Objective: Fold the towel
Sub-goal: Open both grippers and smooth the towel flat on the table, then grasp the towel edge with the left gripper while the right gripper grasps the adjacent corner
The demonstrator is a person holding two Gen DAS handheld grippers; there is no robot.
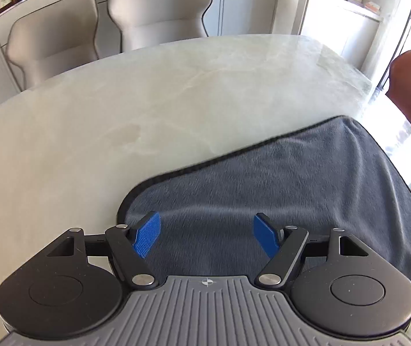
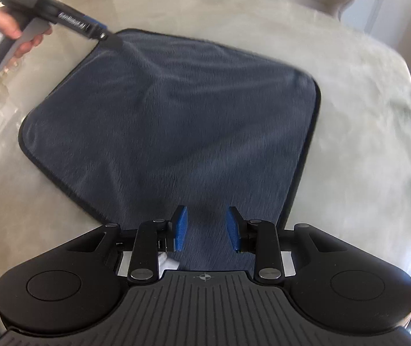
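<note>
Towel (image 2: 171, 121) lies flat; both tongs (image 1: 207, 238) (image 2: 207, 229) gape empty; "GenRobot.AI" on left handle.

**Grey towel spread flat on the table**

The towel (image 2: 171, 115) is a dark blue-grey plush square with a thin black bound edge and rounded corners. It lies open in a single layer on the pale marbled tabletop, mostly smooth, with slight ripples near its far left corner.
</note>
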